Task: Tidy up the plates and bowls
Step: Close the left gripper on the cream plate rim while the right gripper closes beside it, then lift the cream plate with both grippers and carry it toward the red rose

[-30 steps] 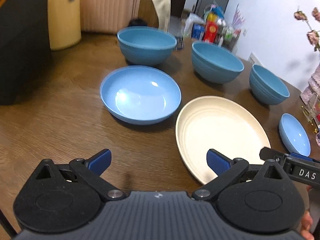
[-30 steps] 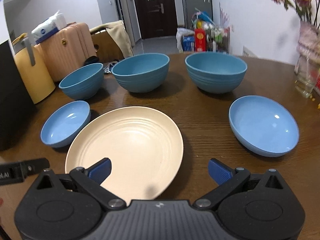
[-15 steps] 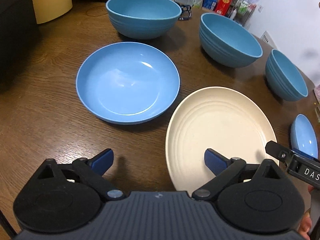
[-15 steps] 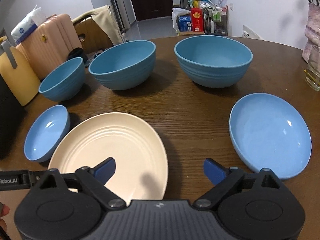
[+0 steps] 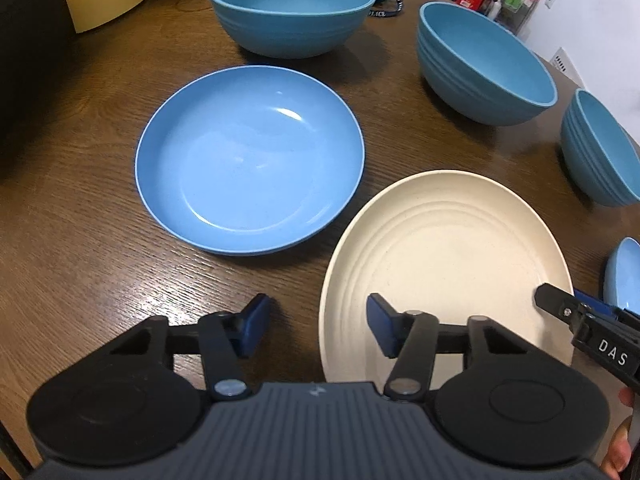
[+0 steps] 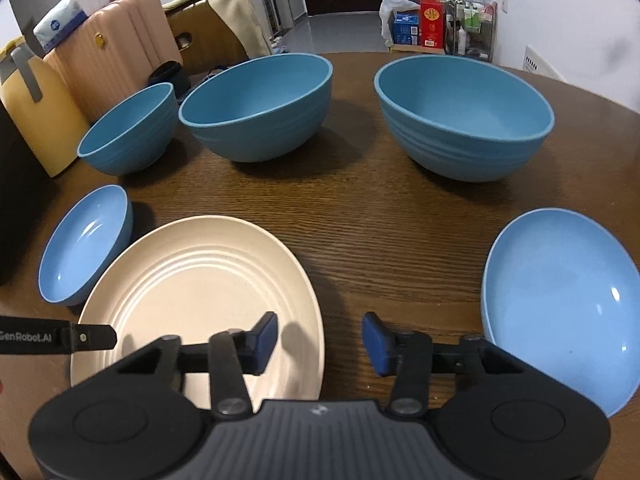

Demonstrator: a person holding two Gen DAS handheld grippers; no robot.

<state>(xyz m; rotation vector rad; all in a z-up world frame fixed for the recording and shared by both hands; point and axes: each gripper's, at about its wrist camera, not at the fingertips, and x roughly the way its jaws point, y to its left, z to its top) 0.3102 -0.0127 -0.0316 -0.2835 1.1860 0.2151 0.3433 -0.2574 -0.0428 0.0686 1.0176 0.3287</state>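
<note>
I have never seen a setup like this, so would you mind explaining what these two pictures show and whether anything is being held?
A person holds one pair of tongs in each hand; a camera on each looks along its two fingers. One picture is from the left tongs, the other from the right tongs. Both look down on a wooden table with a cream plate, a shallow blue plate, a small blue dish and three deep blue bowls: two large, one smaller. Each pair of tongs is closing astride an edge of the cream plate, from opposite sides, but nothing is gripped yet.
</note>
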